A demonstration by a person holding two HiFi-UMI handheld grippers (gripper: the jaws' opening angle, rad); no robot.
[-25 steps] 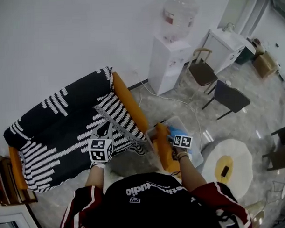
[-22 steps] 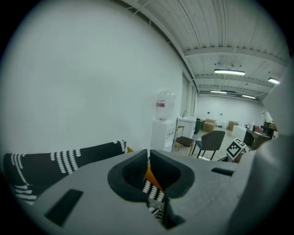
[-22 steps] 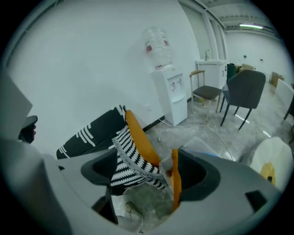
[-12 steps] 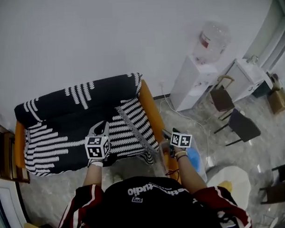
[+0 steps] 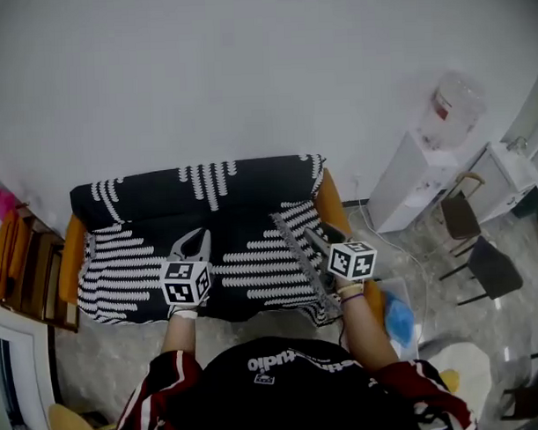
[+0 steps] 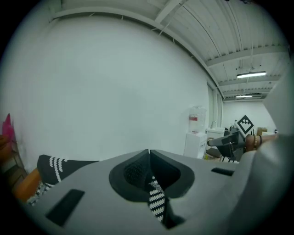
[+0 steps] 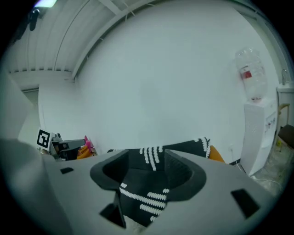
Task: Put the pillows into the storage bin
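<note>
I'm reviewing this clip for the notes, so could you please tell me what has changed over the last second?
The right gripper left the storage bin and swung up over the sofa. Its jaws have just been closing, with nothing gripped between them. The left gripper shifted left along the seat. Unchanged: the left jaws are shut and empty.

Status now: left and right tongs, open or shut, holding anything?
Left tongs: shut, empty.
Right tongs: open, have just been closing, gripping nothing; only the striped sofa cover shows beyond the gap.
</note>
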